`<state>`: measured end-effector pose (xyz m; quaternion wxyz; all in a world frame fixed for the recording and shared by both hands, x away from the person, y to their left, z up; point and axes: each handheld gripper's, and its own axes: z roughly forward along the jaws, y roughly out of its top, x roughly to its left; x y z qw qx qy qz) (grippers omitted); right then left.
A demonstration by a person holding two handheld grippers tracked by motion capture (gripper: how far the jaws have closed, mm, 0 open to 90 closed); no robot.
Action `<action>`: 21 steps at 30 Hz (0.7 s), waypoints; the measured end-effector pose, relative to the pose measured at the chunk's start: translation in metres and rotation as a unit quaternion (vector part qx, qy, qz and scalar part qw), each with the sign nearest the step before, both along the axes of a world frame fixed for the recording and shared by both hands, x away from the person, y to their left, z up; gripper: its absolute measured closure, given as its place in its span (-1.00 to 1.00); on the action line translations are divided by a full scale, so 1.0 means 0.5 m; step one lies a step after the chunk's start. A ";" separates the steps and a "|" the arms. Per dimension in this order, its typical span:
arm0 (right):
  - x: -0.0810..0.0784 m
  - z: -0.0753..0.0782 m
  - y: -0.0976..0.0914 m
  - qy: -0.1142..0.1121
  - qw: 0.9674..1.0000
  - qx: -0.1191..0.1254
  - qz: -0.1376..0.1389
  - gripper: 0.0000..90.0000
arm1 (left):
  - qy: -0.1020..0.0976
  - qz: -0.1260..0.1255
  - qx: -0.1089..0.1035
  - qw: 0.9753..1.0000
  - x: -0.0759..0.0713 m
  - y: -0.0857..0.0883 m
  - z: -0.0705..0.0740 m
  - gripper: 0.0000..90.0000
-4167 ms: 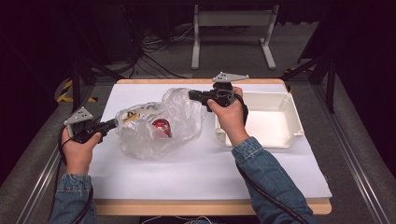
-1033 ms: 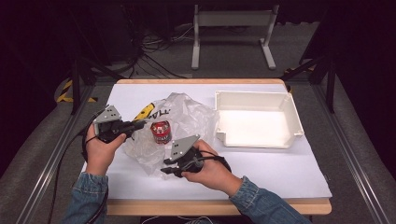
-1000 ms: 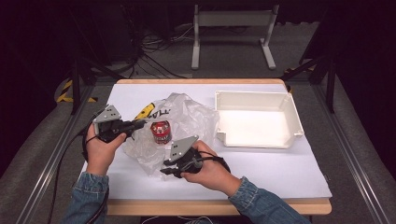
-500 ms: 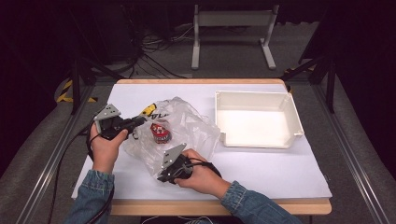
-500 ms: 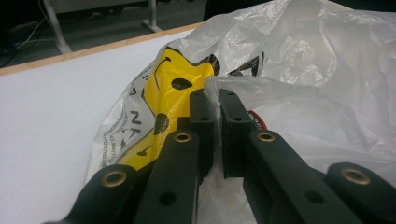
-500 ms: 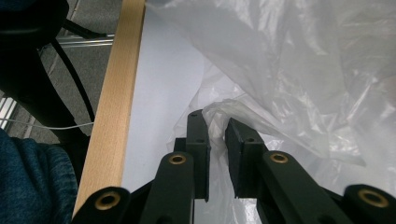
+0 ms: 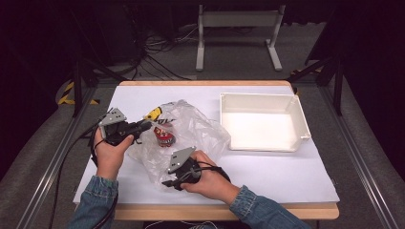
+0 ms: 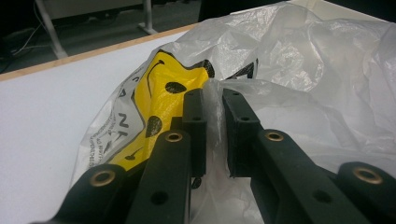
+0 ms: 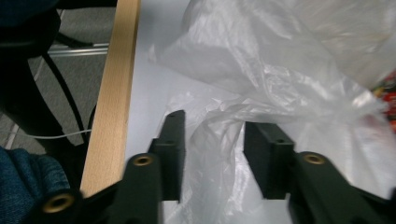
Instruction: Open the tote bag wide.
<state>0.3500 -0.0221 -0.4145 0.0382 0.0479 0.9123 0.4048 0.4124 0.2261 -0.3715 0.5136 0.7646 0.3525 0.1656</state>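
Observation:
A clear plastic bag point(image 7: 200, 131) lies crumpled on the white table, holding a red can point(image 7: 163, 137) and a yellow printed packet point(image 7: 154, 113). My left gripper point(image 7: 149, 125) is at the bag's left side. In the left gripper view its jaws point(image 8: 214, 93) pinch a fold of the film point(image 8: 212, 121) beside the yellow packet point(image 8: 163, 93), and they have just been opening slightly. My right gripper point(image 7: 167, 182) is at the bag's near edge. Its jaws point(image 9: 215, 121) have just been opening and now stand apart with loose film point(image 9: 215, 154) between them, not pressed.
A white empty tray point(image 7: 298, 114) stands at the right of the table. The wooden front edge point(image 9: 112, 102) runs close beside my right gripper. Cables trail off the table's left side. A metal stand point(image 7: 239, 19) is on the floor beyond.
My right gripper has slid a little toward the table's near edge and its jaws have opened off the bag. The left hand has stayed in place on the bag.

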 end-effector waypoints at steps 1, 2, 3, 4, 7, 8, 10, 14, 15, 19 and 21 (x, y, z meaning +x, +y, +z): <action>-0.003 0.014 -0.013 -0.007 1.000 0.005 -0.009 0.13 | -0.004 -0.003 0.004 1.000 -0.002 -0.001 0.002 0.80; -0.006 0.021 -0.019 -0.012 1.000 0.009 -0.017 0.08 | -0.004 -0.003 0.004 1.000 -0.002 -0.001 0.002 0.81; -0.006 0.021 -0.019 -0.012 1.000 0.009 -0.017 0.08 | -0.003 -0.003 0.003 1.000 -0.003 -0.002 0.002 0.81; -0.008 0.029 -0.026 -0.018 1.000 0.011 -0.020 0.03 | -0.004 -0.003 0.004 1.000 -0.005 -0.002 0.003 0.81; -0.012 0.050 -0.049 -0.025 0.999 0.021 -0.034 -0.10 | -0.004 -0.002 0.004 1.000 -0.006 -0.003 0.003 0.81; -0.012 0.059 -0.062 -0.028 0.999 0.023 -0.041 -0.17 | -0.003 -0.003 0.005 1.000 -0.007 -0.003 0.003 0.81; -0.010 0.068 -0.078 -0.031 0.998 0.024 -0.050 -0.21 | -0.003 -0.003 0.005 1.000 -0.007 -0.003 0.003 0.81; -0.007 0.088 -0.107 -0.043 0.996 0.028 -0.067 -0.17 | -0.002 -0.006 0.008 1.000 -0.007 -0.005 0.003 0.81; -0.007 0.088 -0.107 -0.043 0.996 0.028 -0.067 -0.17 | -0.002 -0.006 0.008 1.000 -0.007 -0.005 0.003 0.81; -0.001 0.120 -0.121 -0.055 0.995 0.047 -0.072 0.16 | -0.007 -0.008 0.011 1.000 -0.007 -0.009 0.004 0.82; 0.005 0.134 -0.119 -0.057 0.994 0.058 -0.074 0.38 | -0.007 -0.009 0.011 1.000 -0.008 -0.010 0.005 0.82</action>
